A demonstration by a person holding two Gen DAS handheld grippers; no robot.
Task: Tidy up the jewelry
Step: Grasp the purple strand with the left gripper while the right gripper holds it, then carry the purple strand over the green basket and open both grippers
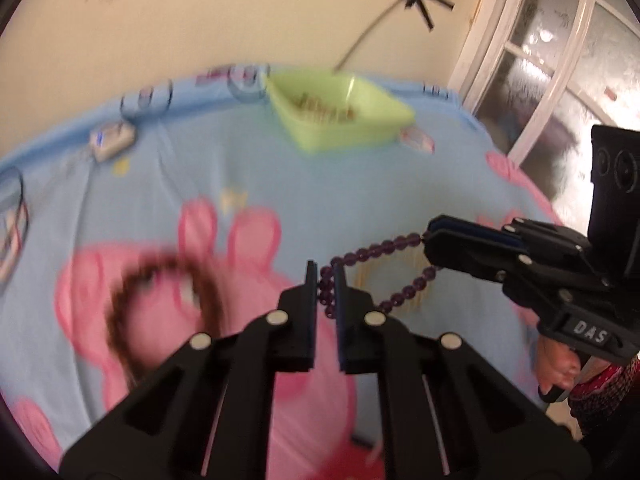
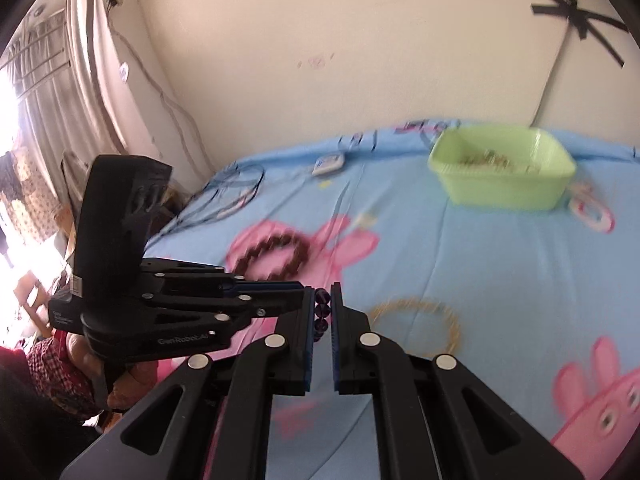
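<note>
Both tongs have hold of one purple bead bracelet (image 1: 374,256), which hangs in the air above the bed (image 1: 168,184) rather than lying on it. The left tongs (image 1: 326,280) are closed down on one side of the loop, beads pinched between the blue pads, and the right tongs (image 2: 328,312) are closed on the far side, with three beads showing in the narrow gap. Held at two points, the strand is probably kept open as a loop and stopped from swinging or bunching on the way to the green bin (image 2: 504,168), which sits near the wall with small jewelry already in it. The bracelet is a string of round, dark, glossy, translucent purple beads, sagging in two curves between the grips. Below it a thin gold bangle (image 2: 416,322) and a brown bead bracelet (image 2: 274,256) lie on the cartoon-print sheet.
</note>
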